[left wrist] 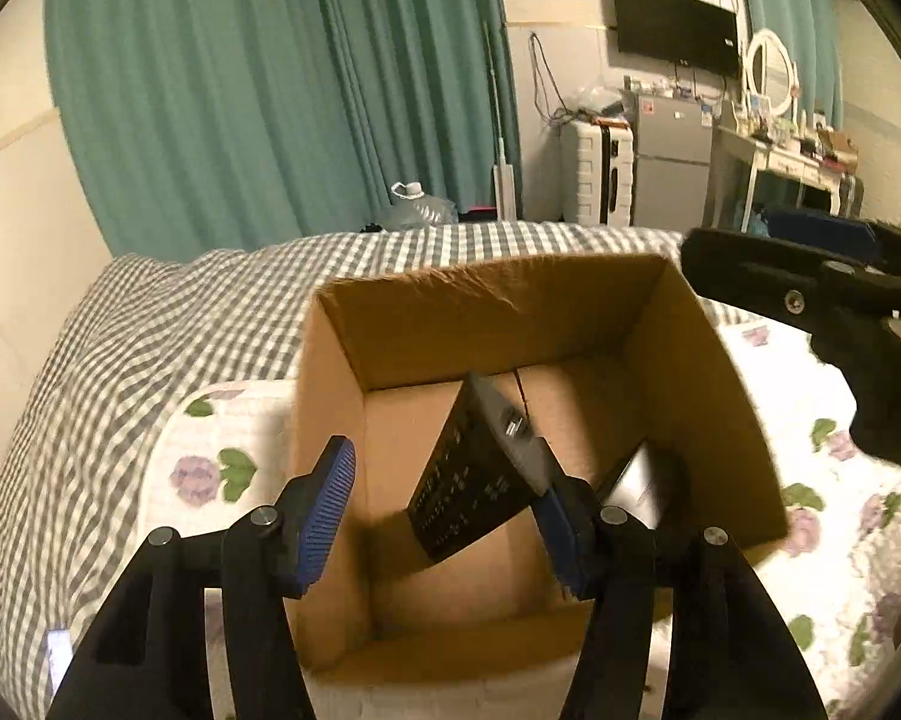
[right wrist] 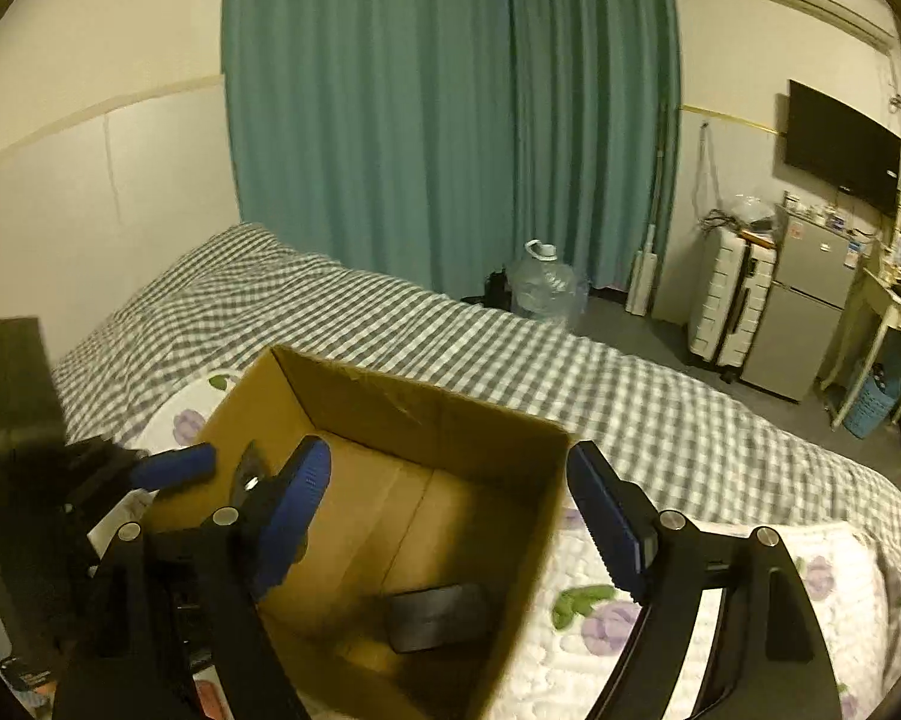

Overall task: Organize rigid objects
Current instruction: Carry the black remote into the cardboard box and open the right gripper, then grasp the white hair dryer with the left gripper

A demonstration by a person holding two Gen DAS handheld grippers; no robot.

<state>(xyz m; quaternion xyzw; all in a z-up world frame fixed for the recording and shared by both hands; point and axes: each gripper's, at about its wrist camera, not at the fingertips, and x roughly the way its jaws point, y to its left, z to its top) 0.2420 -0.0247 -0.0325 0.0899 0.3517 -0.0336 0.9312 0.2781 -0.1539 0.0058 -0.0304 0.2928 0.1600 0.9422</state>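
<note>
An open cardboard box [left wrist: 444,312] stands on the bed. Inside it a black calculator [left wrist: 474,474] leans tilted, free between my left fingers, beside a dark flat device [left wrist: 636,486]. My left gripper [left wrist: 447,513] is open above the box's near side, its right finger close to the calculator's edge. My right gripper [right wrist: 444,510] is open over the box [right wrist: 426,414], empty, above a dark flat case [right wrist: 438,615] on the box floor. The left gripper shows in the right wrist view [right wrist: 174,468], and the right one in the left wrist view [left wrist: 810,276].
The box rests on a floral quilt [left wrist: 210,468] over a grey checked bedspread [right wrist: 630,396]. Green curtains [right wrist: 450,120], a water jug [right wrist: 543,285], a white suitcase [right wrist: 729,306], a small fridge [right wrist: 804,312] and a dressing table [left wrist: 780,156] stand beyond the bed.
</note>
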